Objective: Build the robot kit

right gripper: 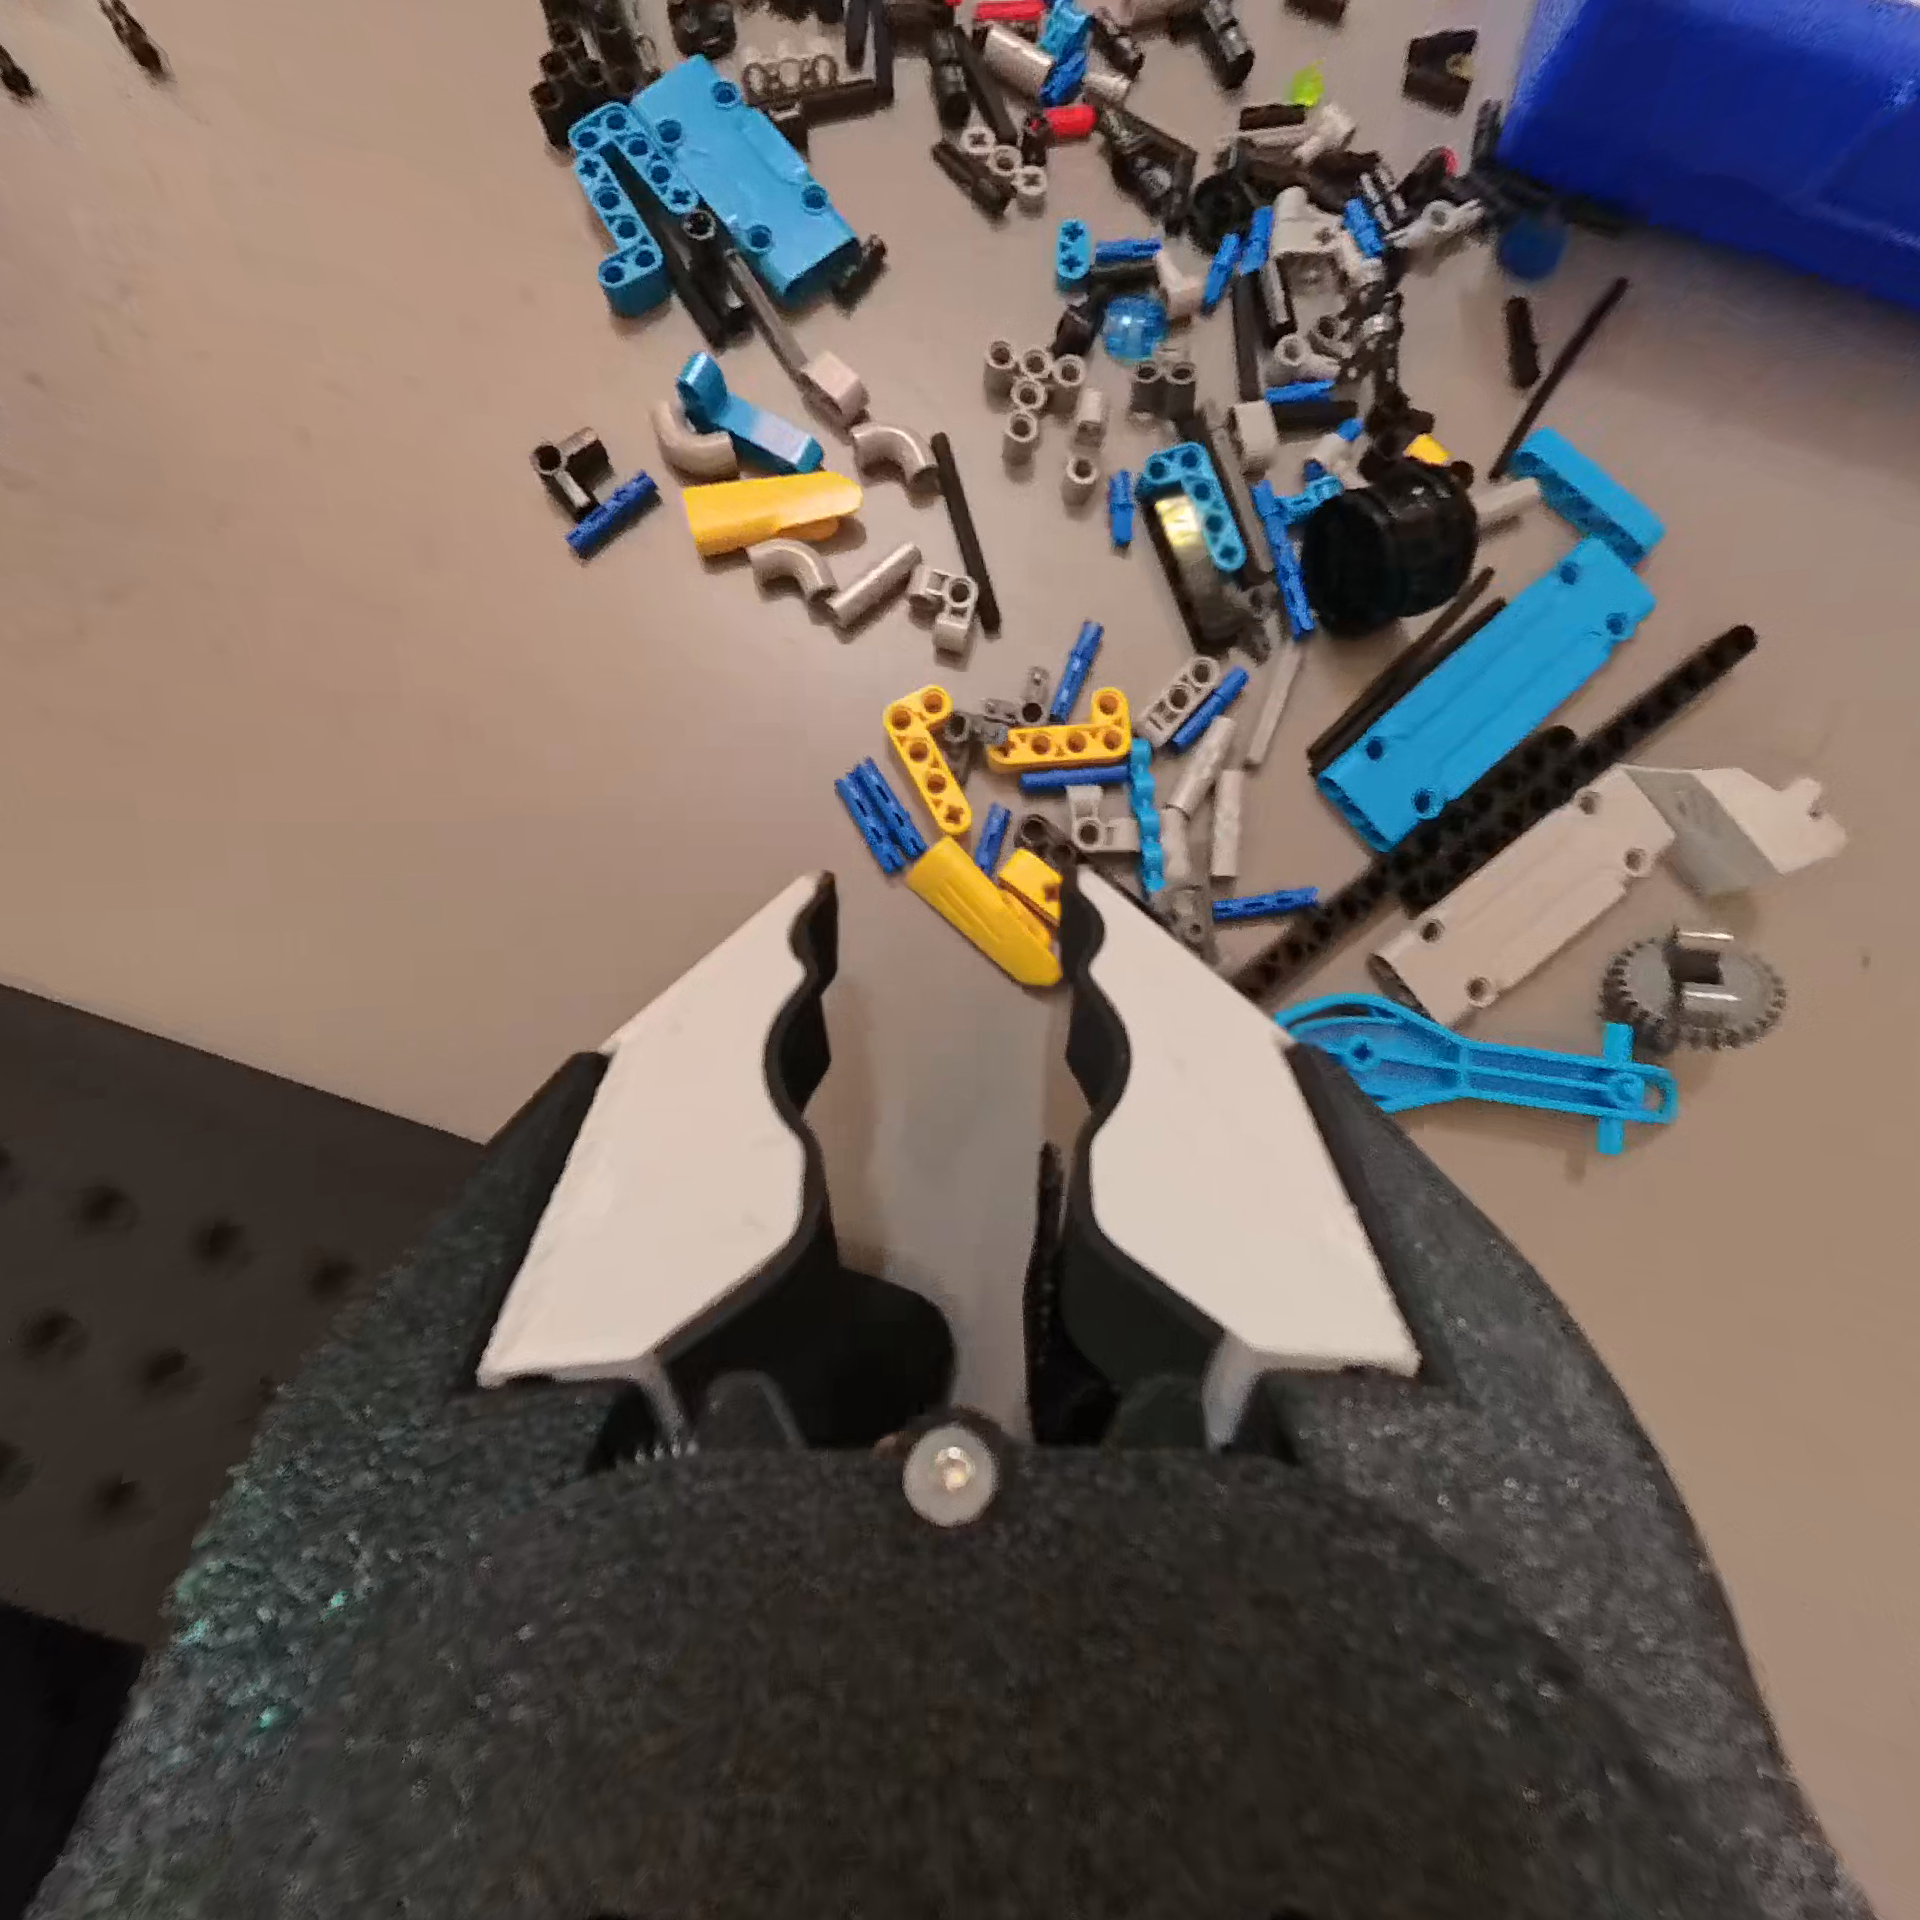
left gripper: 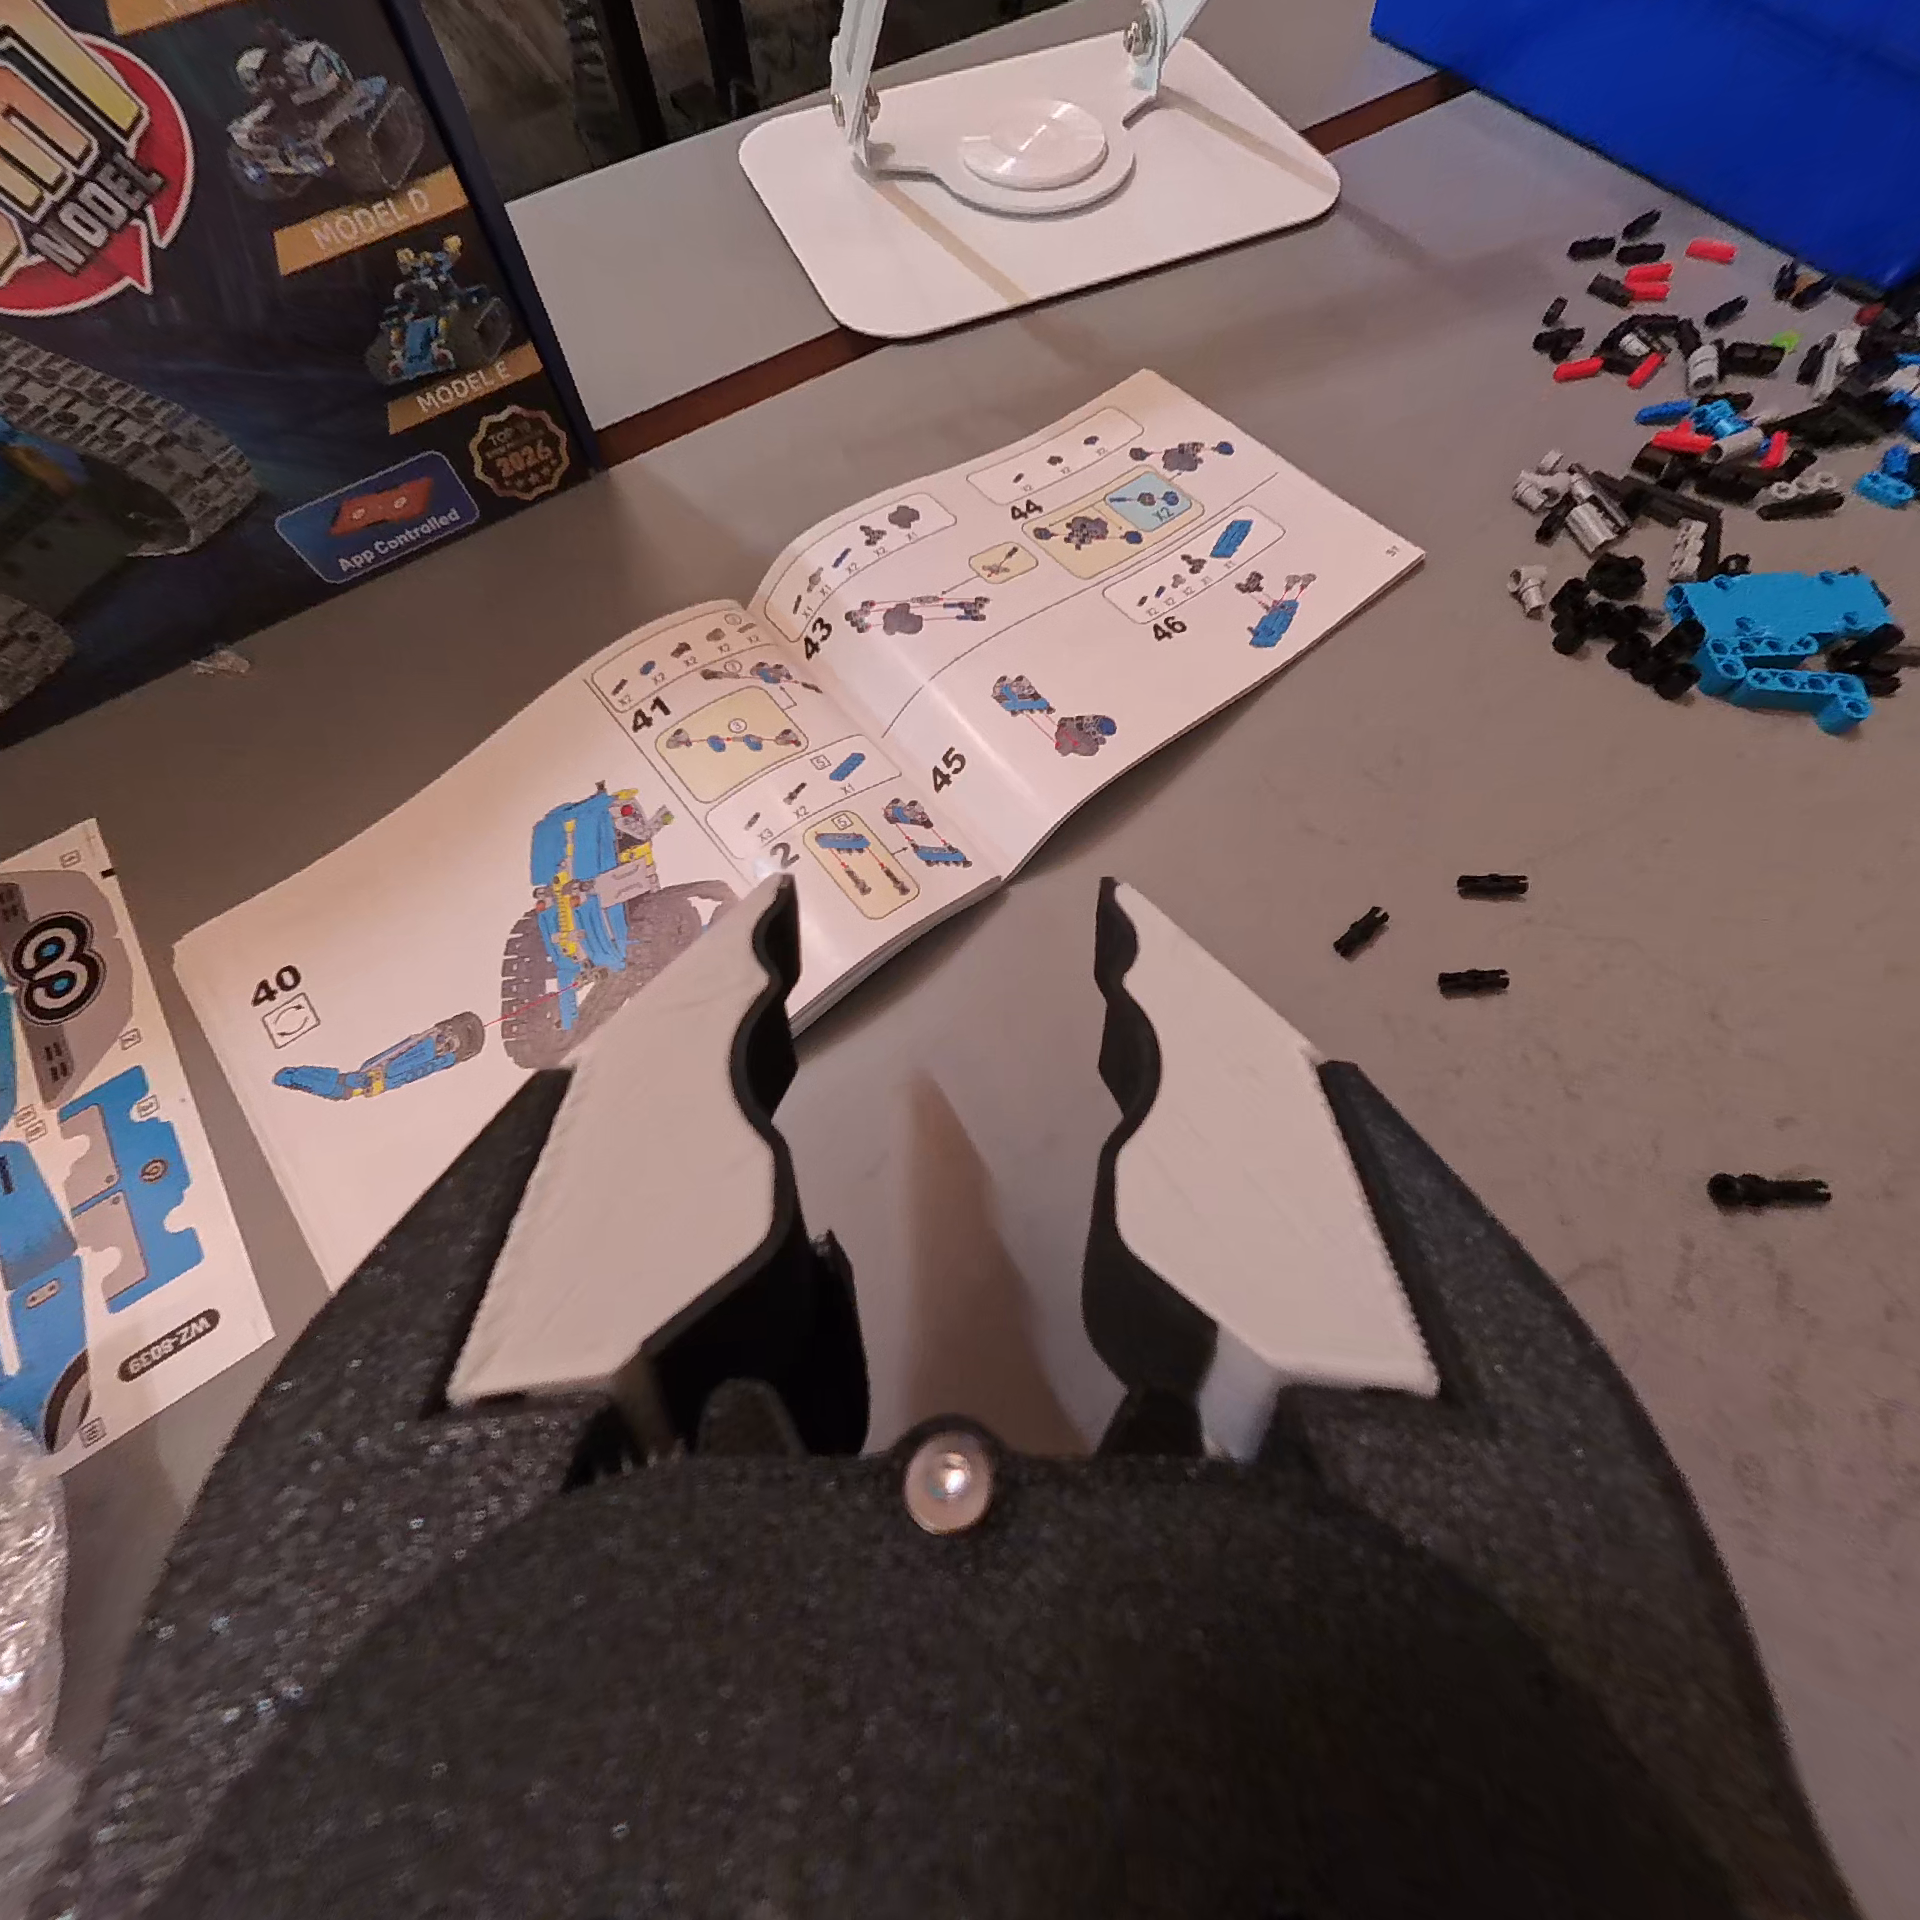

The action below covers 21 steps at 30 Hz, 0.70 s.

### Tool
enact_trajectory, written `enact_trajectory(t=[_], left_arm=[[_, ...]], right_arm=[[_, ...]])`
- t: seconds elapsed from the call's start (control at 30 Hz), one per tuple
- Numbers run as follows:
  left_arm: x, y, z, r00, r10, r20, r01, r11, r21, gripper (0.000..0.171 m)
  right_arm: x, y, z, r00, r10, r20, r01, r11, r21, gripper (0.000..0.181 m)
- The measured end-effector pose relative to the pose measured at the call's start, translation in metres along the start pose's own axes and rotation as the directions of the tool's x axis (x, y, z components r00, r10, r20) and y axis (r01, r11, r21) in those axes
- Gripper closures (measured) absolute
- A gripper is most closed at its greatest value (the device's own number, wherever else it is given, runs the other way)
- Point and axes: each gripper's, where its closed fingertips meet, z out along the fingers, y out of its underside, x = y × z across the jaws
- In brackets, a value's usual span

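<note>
My left gripper [left gripper: 945, 894] is open and empty above the grey table, its left fingertip over the near edge of an open instruction booklet [left gripper: 831, 727]. Three small black pins [left gripper: 1475, 977] lie just right of it, a fourth [left gripper: 1766, 1190] nearer. My right gripper [right gripper: 951, 894] is open and empty, hovering over the near edge of a scattered pile of building pieces [right gripper: 1143, 468]. A yellow curved panel piece [right gripper: 982, 914] lies between and just beyond its fingertips, next to yellow beams [right gripper: 1060, 740] and blue pins [right gripper: 878, 816].
A product box [left gripper: 260, 343] stands at the back left, a sticker sheet [left gripper: 94, 1143] lies left, a white stand base [left gripper: 1039, 177] sits behind the booklet. A blue bin [right gripper: 1714, 125] is at the far right. A black perforated board [right gripper: 156, 1247] adjoins the table's near left.
</note>
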Motion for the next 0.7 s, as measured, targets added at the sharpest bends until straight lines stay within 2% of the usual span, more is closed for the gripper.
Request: enact_trajectory(t=[0.17,0.33,0.43,0.57,0.7], left_arm=[[0.003,-0.003,-0.001,1.000,-0.018,-0.025,0.019,1.000,0.014,0.115],[0.005,-0.001,0.000,0.999,-0.017,-0.033,0.017,1.000,0.008,0.114],[0.005,-0.002,0.000,0.999,-0.018,-0.032,0.018,1.000,0.010,0.115],[0.003,0.001,0.000,0.999,-0.023,-0.031,0.023,1.000,0.002,0.114],[0.003,0.002,0.001,0.999,-0.024,-0.031,0.024,1.000,-0.005,0.114]], right_arm=[[-0.019,-0.012,0.006,0.995,0.063,0.080,-0.063,0.998,0.008,0.134],[-0.039,-0.035,0.015,0.987,0.067,0.148,-0.066,0.998,-0.011,0.134],[-0.046,-0.058,0.026,0.987,0.023,0.156,-0.022,1.000,-0.009,0.135],[-0.038,-0.084,0.041,0.988,-0.120,0.100,0.126,0.991,-0.050,0.137],[-0.054,-0.107,0.058,0.963,-0.181,0.199,0.189,0.982,-0.019,0.138]])
